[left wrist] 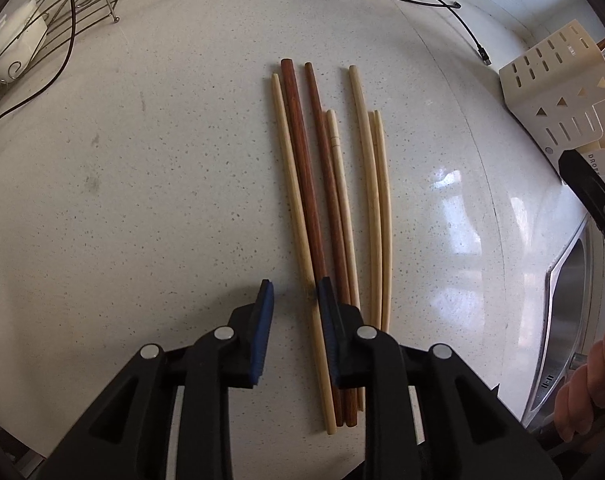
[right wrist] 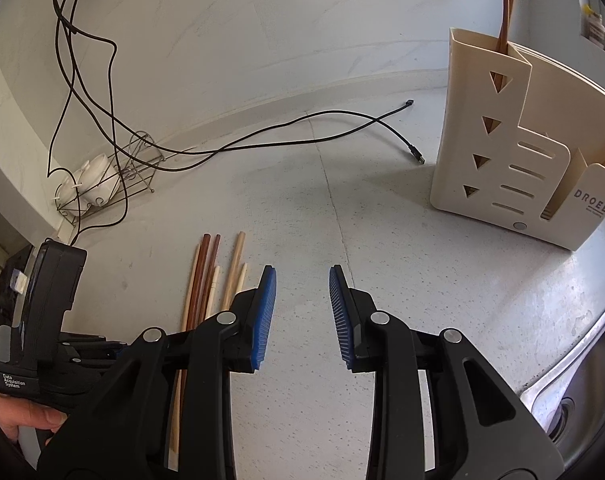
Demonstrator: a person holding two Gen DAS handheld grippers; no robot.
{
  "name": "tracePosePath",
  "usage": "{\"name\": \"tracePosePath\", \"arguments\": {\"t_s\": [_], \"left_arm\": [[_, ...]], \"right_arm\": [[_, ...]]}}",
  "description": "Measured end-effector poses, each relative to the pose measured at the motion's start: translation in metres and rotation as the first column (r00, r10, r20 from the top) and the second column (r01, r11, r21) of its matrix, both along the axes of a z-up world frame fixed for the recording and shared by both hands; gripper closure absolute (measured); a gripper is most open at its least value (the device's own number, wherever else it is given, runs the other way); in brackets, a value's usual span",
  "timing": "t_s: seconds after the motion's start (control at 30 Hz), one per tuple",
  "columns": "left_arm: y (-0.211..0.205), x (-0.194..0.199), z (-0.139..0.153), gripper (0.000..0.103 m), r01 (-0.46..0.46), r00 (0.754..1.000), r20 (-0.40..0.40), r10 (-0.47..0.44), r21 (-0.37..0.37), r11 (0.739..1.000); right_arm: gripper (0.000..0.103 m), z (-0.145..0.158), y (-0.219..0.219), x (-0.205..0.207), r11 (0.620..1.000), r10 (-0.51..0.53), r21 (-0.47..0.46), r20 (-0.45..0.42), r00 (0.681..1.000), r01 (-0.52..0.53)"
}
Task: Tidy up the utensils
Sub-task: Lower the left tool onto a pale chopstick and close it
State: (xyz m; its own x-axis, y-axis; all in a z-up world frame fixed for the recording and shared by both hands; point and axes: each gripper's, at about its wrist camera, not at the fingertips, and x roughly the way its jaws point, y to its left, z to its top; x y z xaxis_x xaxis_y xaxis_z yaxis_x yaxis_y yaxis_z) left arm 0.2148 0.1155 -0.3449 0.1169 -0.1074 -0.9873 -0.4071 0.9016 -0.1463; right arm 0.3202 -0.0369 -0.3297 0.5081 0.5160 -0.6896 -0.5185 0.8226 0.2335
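Several chopsticks, some pale and some dark brown, lie side by side on the speckled white counter. My left gripper points down over their near ends and is open. The leftmost pale chopstick runs through the gap close to the right pad, and the dark ones pass under the right finger. In the right wrist view my right gripper is open and empty above bare counter, with the same chopsticks to its left. A cream utensil holder stands at the right with dark chopsticks upright in it.
A wire rack holding a white bowl stands at the back left, and black cables trail across the counter. A steel sink borders the right edge. A hand grips the left tool's housing.
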Motion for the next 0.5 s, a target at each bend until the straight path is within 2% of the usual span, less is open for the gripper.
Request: {"name": "tracePosePath", "arguments": {"t_s": [0.03, 0.1, 0.3, 0.5], "left_arm": [[-0.0002, 0.0008, -0.0001, 0.072, -0.001, 1.000, -0.007, 0.001, 0.013, 1.000], [0.0014, 0.0008, -0.0001, 0.069, -0.004, 1.000, -0.020, 0.005, 0.030, 1.000], [0.0034, 0.0030, -0.0023, 0.069, -0.022, 0.998, -0.053, 0.025, 0.052, 0.998], [-0.0042, 0.0066, -0.0039, 0.069, -0.002, 0.997, -0.078, 0.009, 0.093, 0.996]], "right_arm": [[0.076, 0.0003, -0.0011, 0.0004, 1.000, -0.001, 0.002, 0.002, 1.000, 0.001], [0.076, 0.0009, -0.0029, 0.0016, 1.000, -0.003, 0.007, 0.001, 1.000, 0.003], [0.076, 0.0023, -0.0055, 0.0067, 1.000, -0.006, 0.021, 0.004, 1.000, 0.006], [0.076, 0.0015, -0.0062, 0.0071, 1.000, 0.003, 0.021, 0.005, 1.000, -0.003]]}}
